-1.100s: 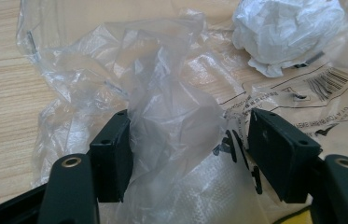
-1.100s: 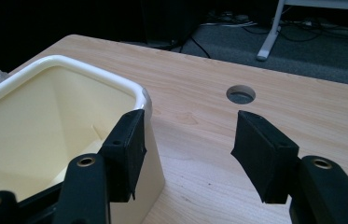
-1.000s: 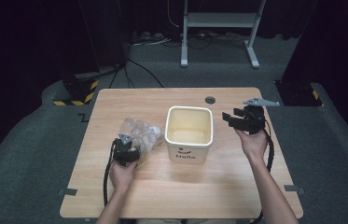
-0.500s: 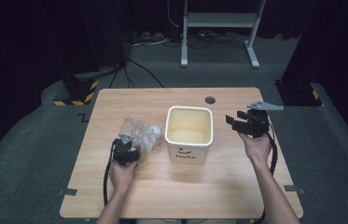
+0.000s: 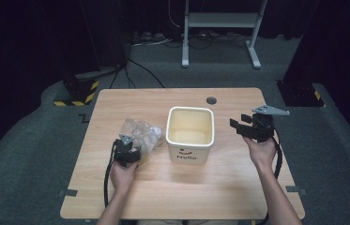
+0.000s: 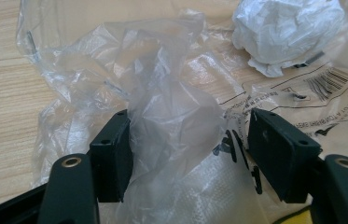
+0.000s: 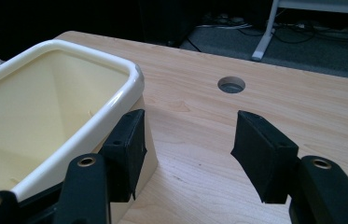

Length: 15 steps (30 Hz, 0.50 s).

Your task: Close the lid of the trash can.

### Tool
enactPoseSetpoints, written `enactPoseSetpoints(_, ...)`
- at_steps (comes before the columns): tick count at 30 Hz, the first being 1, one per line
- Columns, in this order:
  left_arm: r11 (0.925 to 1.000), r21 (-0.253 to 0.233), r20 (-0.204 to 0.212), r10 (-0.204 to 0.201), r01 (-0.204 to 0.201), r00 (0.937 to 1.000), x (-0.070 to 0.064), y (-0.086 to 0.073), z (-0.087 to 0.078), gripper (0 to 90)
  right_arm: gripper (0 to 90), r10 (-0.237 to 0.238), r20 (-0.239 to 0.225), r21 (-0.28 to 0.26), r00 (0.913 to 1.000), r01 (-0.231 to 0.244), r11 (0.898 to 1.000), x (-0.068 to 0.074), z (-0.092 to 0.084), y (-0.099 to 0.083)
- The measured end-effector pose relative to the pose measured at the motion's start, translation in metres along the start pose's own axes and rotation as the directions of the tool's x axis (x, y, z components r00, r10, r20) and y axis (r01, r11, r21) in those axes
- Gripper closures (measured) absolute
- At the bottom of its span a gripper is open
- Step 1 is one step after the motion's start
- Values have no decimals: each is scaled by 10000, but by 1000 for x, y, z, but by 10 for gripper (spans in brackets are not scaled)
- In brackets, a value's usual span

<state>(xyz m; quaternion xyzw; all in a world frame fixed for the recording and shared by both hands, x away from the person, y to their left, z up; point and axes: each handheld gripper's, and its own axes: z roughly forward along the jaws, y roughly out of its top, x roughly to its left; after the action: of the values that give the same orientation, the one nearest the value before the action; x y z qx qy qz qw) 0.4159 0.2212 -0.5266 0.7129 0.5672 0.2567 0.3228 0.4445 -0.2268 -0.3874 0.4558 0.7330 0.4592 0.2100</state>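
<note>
One bin point(image 5: 190, 135), one plastic bag point(image 5: 138, 133), one paper wad point(image 6: 287, 31)

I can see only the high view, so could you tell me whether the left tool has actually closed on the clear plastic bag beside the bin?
Observer: Not yet. In the left gripper view the left tool stands open, with a fold of the clear plastic bag rising between its pads, which do not squeeze it.
Operator: Thank you. Is there anything else in that pile?
Observer: Yes, a crumpled white wad lies beyond the bag, and flat film printed with a barcode.
Operator: And the right tool?
Observer: The right tool is open and empty, beside the cream bin.
</note>
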Motion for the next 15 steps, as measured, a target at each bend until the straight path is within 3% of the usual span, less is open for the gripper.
enactPoseSetpoints(15, 10000, 0, 1, 2, -2, 10000, 0, 0, 0, 345, 433, 170, -56, -65, 9998, -171, 9998, -4, -6, -11)
